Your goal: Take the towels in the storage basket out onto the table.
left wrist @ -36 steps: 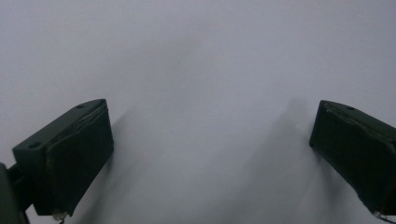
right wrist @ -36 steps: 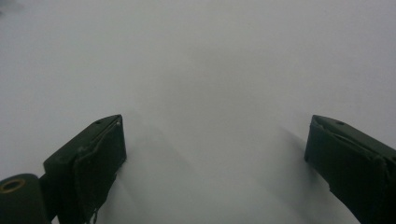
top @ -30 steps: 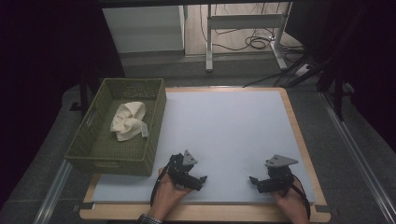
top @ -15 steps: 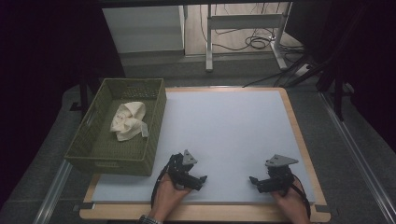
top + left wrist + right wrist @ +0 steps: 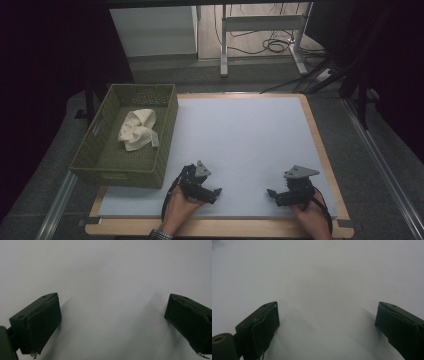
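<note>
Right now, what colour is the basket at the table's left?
Olive green woven basket, clearest in the high view.

A cream cloth (image 5: 137,130) lies crumpled in a loose heap on the floor of an olive-green woven basket (image 5: 167,135), toward the basket's far half and just right of its middle, with folds bunched up and one flap trailing toward the right wall. The basket is rectangular and open-topped, with a handle slot in its left wall. It sits upright at the left edge of the table (image 5: 245,140), partly overhanging the white surface.
</note>
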### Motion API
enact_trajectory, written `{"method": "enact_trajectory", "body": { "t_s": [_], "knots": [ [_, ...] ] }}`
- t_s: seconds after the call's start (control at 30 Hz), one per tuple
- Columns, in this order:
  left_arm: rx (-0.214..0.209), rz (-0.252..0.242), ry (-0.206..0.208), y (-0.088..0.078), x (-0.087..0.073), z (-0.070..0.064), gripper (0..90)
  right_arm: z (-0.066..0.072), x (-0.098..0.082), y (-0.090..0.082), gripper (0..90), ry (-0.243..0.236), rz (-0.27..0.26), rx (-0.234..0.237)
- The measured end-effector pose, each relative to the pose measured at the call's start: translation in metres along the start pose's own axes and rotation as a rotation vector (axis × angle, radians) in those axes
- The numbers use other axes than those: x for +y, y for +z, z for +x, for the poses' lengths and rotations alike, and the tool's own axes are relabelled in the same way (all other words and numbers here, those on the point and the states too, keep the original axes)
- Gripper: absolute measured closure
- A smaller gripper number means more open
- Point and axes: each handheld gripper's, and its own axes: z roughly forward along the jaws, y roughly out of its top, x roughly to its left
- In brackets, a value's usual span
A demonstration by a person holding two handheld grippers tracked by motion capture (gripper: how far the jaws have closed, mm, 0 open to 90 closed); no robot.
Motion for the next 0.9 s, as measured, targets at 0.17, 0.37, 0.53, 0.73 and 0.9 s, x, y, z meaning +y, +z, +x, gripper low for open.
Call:
{"method": "enact_trajectory", "body": {
  "t_s": [0.17, 0.37, 0.53, 0.73, 0.9],
  "knots": [
    [-0.009, 0.000, 0.007, -0.004, 0.003, 0.000, 2.9, 0.000, 0.000, 0.000, 5.5, 0.000, 0.000, 0.000],
    [-0.005, -0.011, 0.020, -0.015, 0.014, 0.001, 2.9, 0.000, 0.000, 0.000, 5.5, 0.000, -0.001, 0.000],
    [-0.027, -0.002, 0.013, -0.017, 0.021, 0.004, 2.8, 0.000, 0.000, 0.000, 5.5, 0.000, 0.000, 0.001],
    [-0.039, 0.003, 0.016, -0.020, 0.032, 0.005, 2.1, 0.000, 0.000, 0.000, 5.5, 0.000, 0.000, 0.001],
    [-0.055, -0.012, 0.004, -0.027, 0.041, 0.009, 1.9, 0.000, 0.000, 0.000, 5.5, 0.000, 0.000, 0.001]
  ]
}}
